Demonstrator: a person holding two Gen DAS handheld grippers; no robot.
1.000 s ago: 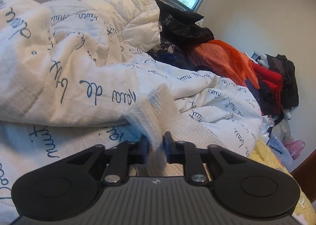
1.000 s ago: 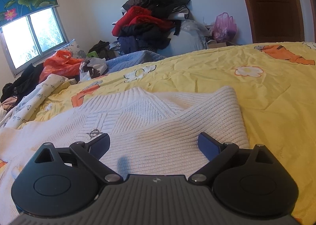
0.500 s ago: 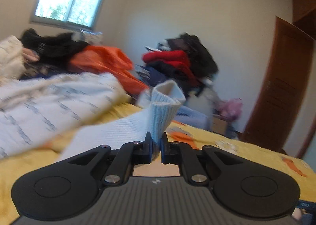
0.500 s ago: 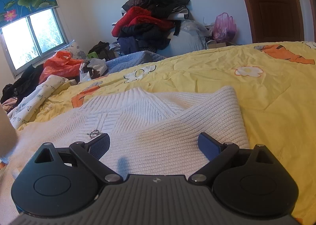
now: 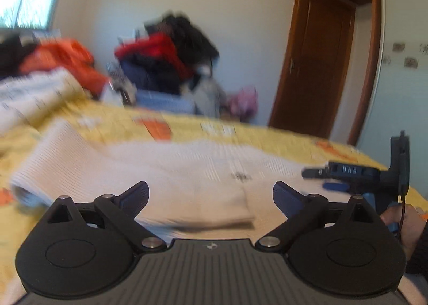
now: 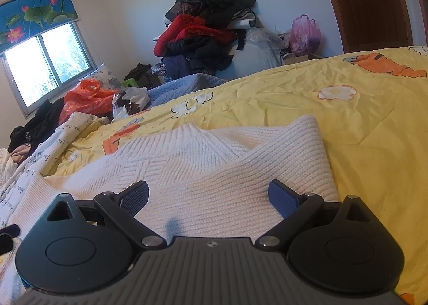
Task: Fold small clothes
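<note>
White knit sweater (image 6: pixel 214 171) flat on yellow bedspread (image 6: pixel 361 123), mid-bed, one sleeve (image 5: pixel 203 206) folded across body. Left claw (image 5: pixel 211 195) jaws just sprung wide, sleeve lying below and between them, pads off fabric; view blurred. Right claw (image 6: pixel 208 195) wide open over sweater, gripping nothing. Clothes pile (image 6: pixel 203 37) past bed's far edge by wall; printed quilt (image 6: pixel 40 150) at bed's left edge.

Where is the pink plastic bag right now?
In the right wrist view the pink plastic bag sits on the floor against the far wall, between the clothes pile and the wooden door.
</note>
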